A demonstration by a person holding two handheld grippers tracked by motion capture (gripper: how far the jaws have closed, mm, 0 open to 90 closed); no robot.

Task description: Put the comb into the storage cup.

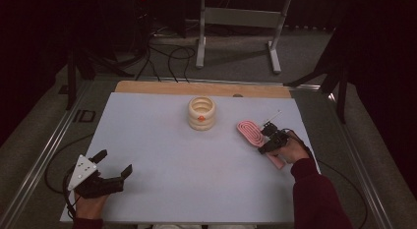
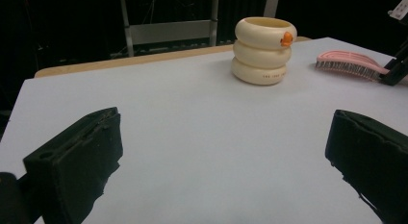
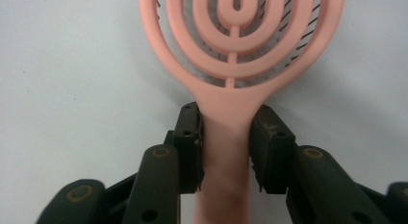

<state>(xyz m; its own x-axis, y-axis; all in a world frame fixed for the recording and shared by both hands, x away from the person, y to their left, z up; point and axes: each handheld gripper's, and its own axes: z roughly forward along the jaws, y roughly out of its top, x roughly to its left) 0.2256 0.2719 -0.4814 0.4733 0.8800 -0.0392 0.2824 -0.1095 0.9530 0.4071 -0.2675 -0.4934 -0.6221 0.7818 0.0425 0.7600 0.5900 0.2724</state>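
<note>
The right gripper has its fingers closed on the neck of the pink brush, which lies bristles down on the surface, right of the cream holder. The left gripper rests open and empty. The risk: the smooth, tapering handle may slip or swing in the grip when lifted.

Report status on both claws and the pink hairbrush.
Right claw shut on pink hairbrush handle, brush flat on table. Left claw open, idle. Cream ringed holder stands apart, nothing blocking.
</note>
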